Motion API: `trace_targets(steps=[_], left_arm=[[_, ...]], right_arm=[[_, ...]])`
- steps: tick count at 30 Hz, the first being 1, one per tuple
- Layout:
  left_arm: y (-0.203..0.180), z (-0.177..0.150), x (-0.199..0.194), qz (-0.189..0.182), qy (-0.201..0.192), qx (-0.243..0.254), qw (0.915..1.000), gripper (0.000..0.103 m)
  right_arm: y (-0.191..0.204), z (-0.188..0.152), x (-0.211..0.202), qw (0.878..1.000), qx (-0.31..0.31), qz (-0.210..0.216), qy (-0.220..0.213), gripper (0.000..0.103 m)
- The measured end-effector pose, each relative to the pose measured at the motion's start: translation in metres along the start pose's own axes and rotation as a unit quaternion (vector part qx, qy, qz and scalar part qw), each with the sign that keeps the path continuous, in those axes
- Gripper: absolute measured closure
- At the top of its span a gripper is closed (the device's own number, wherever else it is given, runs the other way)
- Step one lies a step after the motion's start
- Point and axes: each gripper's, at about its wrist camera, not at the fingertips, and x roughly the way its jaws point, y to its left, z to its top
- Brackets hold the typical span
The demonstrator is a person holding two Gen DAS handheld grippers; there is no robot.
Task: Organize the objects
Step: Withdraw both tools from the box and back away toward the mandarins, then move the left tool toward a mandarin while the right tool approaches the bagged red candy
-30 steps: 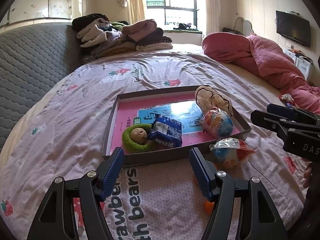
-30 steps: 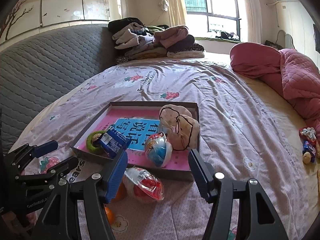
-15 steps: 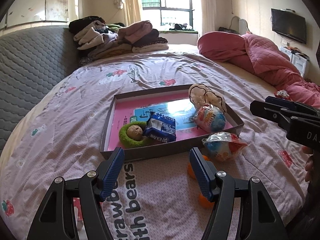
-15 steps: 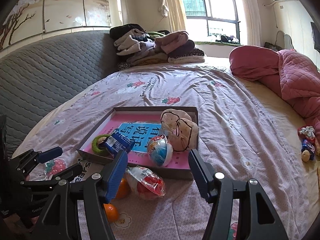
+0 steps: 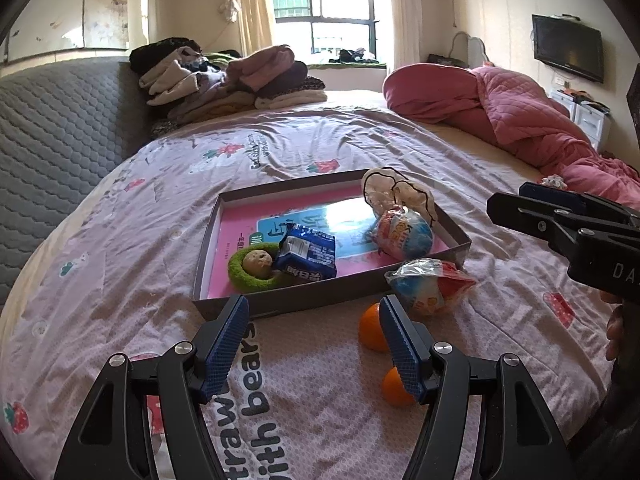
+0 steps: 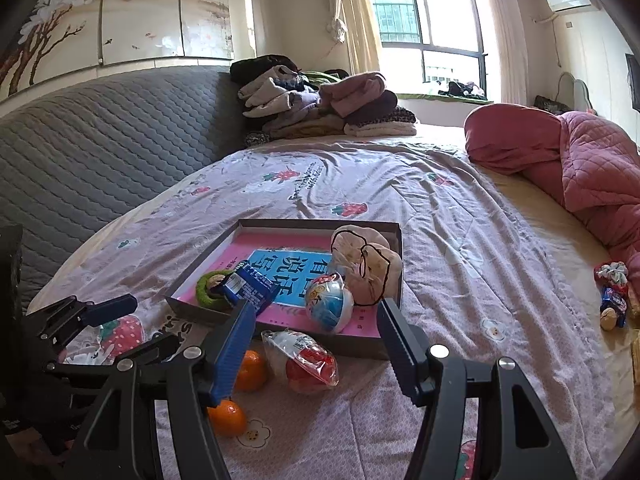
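Both the left gripper [image 5: 314, 322] and the right gripper [image 6: 316, 328] hover over the bed [image 5: 340, 144] with jaws spread wide, holding and touching nothing. A wrapped toy egg [image 6: 310, 362] and two oranges [image 6: 250, 370] lie just outside the tray [image 5: 328, 304].

both grippers share one build: the left gripper [image 5: 314, 344] and right gripper [image 6: 316, 346] have matte black triangular frames with cut-out windows, silver round screws at the joints, and blue ribbed pads [image 5: 224, 346] lining the inner finger faces.
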Motion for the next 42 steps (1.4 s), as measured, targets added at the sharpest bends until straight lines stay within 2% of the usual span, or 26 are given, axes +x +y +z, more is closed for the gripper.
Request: trace_targets(steps=[19, 42], left_arm=[[-0.015, -0.015, -0.013, -0.014, 0.000, 0.020, 0.9997, 0.034], [-0.036, -0.045, -0.010, -0.052, 0.039, 0.043, 0.9970, 0.034]], right_arm=[[0.005, -0.009, -0.010, 1.000, -0.002, 0.012, 0.003, 0.040], [0.010, -0.026, -0.009, 0.999, -0.006, 0.030, 0.028, 0.040]])
